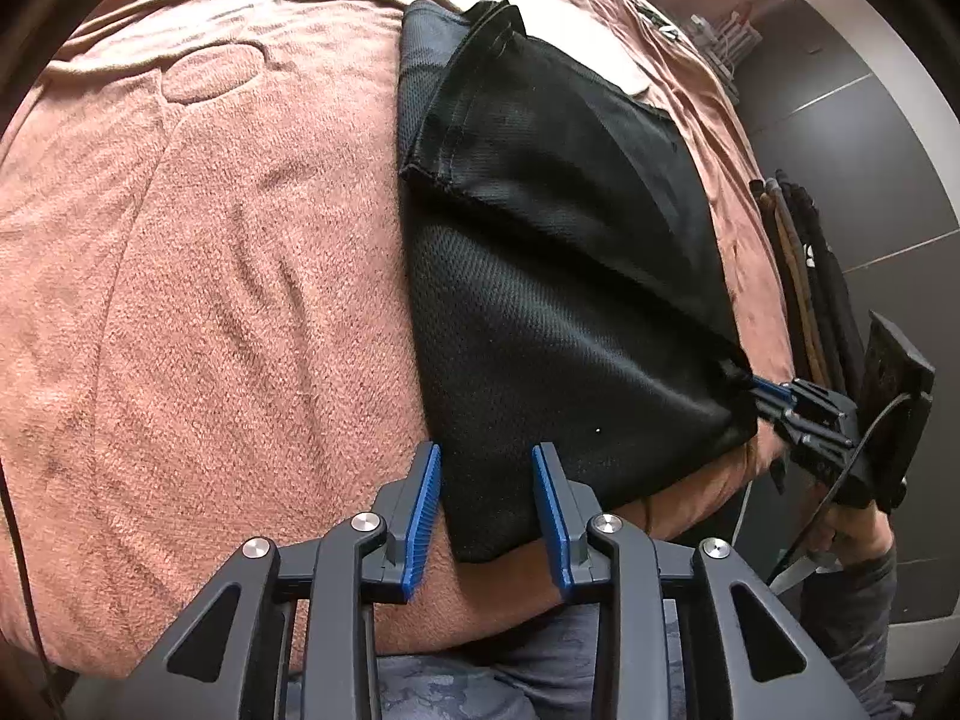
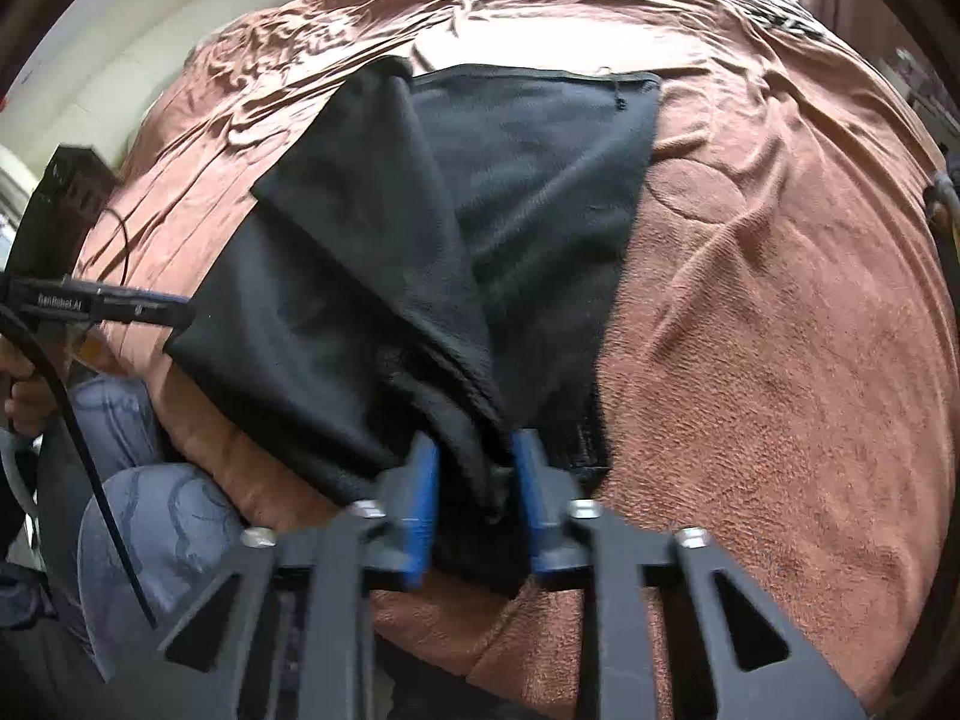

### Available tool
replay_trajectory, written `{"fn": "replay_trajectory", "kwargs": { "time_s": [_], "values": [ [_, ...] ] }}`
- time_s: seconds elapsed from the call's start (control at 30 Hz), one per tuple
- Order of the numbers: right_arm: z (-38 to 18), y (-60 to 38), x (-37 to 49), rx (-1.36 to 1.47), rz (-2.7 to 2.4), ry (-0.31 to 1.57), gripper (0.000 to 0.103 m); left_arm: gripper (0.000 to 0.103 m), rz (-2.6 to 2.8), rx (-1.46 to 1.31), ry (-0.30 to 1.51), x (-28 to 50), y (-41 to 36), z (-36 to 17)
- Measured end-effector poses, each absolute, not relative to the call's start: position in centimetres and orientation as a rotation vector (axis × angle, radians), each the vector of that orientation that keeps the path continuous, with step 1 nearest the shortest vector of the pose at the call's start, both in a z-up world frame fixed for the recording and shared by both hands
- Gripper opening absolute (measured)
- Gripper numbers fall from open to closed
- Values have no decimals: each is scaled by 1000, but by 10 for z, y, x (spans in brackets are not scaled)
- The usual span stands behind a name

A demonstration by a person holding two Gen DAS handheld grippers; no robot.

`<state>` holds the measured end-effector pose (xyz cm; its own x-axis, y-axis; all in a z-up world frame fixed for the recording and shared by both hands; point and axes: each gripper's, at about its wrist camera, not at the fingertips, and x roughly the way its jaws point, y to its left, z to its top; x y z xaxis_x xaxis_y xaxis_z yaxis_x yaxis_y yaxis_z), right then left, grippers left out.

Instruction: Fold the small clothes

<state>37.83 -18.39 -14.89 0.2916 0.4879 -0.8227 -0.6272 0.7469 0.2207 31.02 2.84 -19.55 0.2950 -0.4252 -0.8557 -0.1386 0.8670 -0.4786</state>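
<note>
Black mesh shorts (image 1: 558, 276) lie on a pink-brown blanket, one part folded over the rest. My left gripper (image 1: 487, 480) is open, its blue pads either side of the near corner of the shorts. It also shows in the right wrist view (image 2: 180, 309) at the left edge of the shorts. My right gripper (image 2: 474, 480) has black cloth of the shorts (image 2: 420, 252) bunched between its blue pads. It also shows in the left wrist view (image 1: 765, 390), at the right corner of the shorts.
The blanket (image 1: 210, 300) covers a bed whose near edge drops off below the grippers. The person's patterned grey trousers (image 2: 156, 516) are by that edge. Dark items hang at the right (image 1: 804, 276) beside a grey tiled wall.
</note>
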Motion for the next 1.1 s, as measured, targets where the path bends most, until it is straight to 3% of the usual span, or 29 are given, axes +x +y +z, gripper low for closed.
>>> {"fn": "replay_trajectory", "kwargs": {
  "time_s": [0.2, 0.87, 0.97, 1.03, 1.1],
  "values": [
    [-139, -201, 370, -70, 746, 1030, 2, 28, -201, -532, 1275, 307, 26, -198],
    [-126, -202, 350, -162, 647, 1030, 4, 20, -206, -563, 1236, 301, 30, -198],
    [-112, -200, 347, -178, 640, 985, 23, 20, -201, -607, 1188, 295, 38, -195],
    [-103, -193, 345, -192, 659, 944, 61, 20, -188, -633, 1170, 293, 44, -195],
    [-98, -184, 344, -216, 678, 911, 66, 20, -182, -652, 1152, 291, 48, -194]
  ]
}}
